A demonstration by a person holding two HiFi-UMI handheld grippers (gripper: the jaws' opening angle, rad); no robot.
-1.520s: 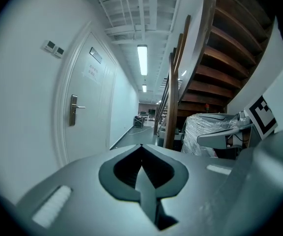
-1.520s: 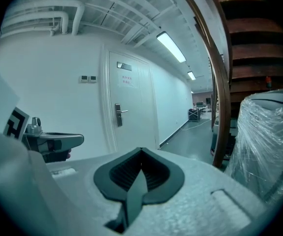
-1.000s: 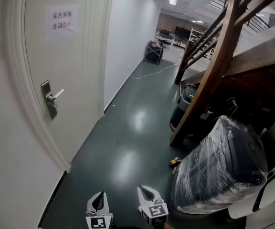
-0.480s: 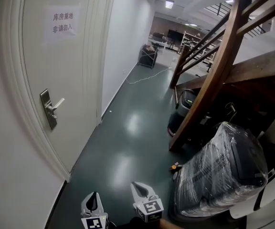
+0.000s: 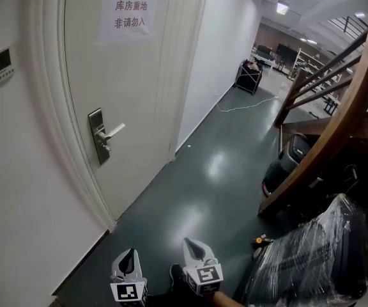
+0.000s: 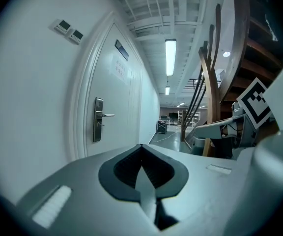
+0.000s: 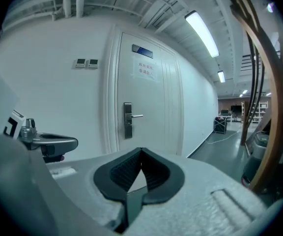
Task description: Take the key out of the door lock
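Door lock [image 5: 98, 137] seen ahead and to left, well apart from both tools; key presumably in it (too small to be made out). Left tool [image 5: 128, 261] judged nearer, right tool [image 5: 195, 249] beside it; both closed, nothing held.

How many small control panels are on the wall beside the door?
2. One small white wall panel sits left of the white door, high up; the second is right beside it, nearer the frame.
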